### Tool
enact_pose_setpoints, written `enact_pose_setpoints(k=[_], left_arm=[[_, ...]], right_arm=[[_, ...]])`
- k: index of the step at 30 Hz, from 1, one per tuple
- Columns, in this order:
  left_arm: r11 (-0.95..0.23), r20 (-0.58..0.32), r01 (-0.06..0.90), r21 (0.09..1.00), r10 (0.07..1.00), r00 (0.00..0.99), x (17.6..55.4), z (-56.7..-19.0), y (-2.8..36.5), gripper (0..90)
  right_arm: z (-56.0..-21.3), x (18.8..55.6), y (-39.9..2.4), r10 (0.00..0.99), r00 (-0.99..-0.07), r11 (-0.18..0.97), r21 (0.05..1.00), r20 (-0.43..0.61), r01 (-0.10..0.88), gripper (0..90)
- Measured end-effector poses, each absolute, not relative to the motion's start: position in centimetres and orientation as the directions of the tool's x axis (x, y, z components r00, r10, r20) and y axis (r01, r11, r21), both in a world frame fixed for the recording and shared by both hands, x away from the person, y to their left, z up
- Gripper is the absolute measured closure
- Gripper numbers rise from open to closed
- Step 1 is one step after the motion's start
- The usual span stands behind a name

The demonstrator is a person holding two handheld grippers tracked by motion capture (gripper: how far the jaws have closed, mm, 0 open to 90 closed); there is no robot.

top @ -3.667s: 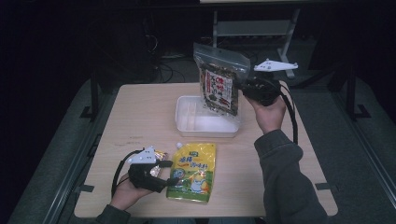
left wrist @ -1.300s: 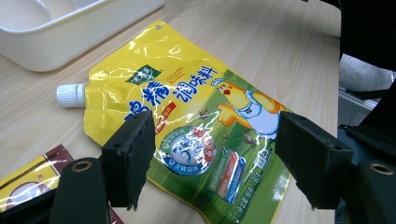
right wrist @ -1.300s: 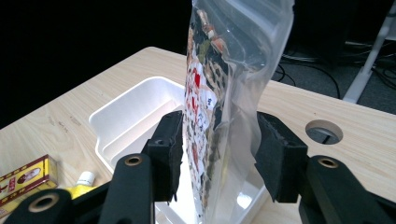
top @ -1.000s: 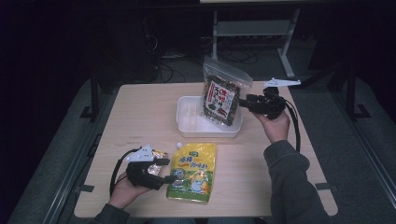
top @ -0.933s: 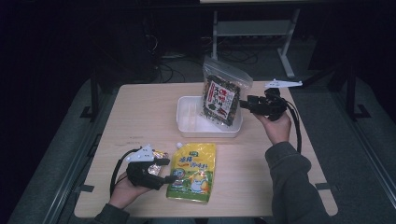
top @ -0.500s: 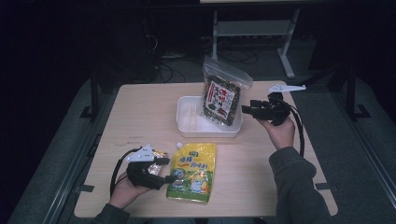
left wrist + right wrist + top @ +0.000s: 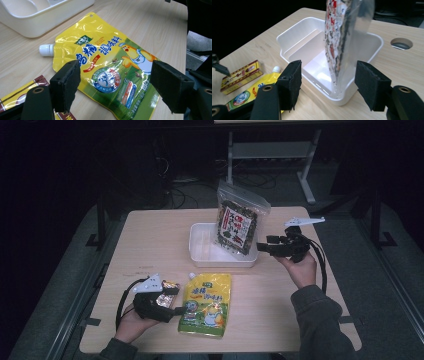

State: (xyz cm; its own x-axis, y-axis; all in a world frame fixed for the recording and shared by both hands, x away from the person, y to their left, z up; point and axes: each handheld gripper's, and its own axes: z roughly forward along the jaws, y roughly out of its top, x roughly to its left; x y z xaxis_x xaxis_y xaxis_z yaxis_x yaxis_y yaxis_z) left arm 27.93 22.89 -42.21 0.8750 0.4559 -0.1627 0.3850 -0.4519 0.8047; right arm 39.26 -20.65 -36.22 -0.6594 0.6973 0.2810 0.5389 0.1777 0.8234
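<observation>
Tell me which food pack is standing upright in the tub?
The dark seaweed bag, upright in the white tub. The yellow spouted pouch and small box lie flat on the table.

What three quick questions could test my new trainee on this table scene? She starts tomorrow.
1. True or false: the dark snack bag stands upright in the white tub.
2. Which lies nearest the left gripper? A) yellow pouch B) white tub C) dark snack bag
3. Fill in: the right gripper has its jaws ____, clear of the snack bag.

Key: 1 true; 2 A; 3 open.
</observation>
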Motion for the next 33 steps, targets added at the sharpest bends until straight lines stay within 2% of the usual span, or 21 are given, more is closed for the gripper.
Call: enact_pose_setpoints(k=[16, 20, 33], left_arm=[[-0.453, -0.159, 0.383, 0.805, 0.458, 0.875, 27.8, -42.1, 22.5, 23.3], [-0.456, -0.155, 0.384, 0.803, 0.464, 0.872, 27.8, -42.2, 22.5, 23.2], [-0.472, -0.142, 0.386, 0.793, 0.472, 0.87, 27.6, -42.5, 21.8, 23.5]], right_arm=[[-36.5, 36.1, -18.1, 0.627, -0.727, 0.256, 0.808, 0.28, 0.531, 33.5], [-37.3, 35.0, -16.6, 0.597, -0.756, 0.317, 0.787, 0.267, 0.529, 33.1], [-39.8, 34.7, -14.2, 0.57, -0.763, 0.398, 0.71, 0.304, 0.581, 32.6]])
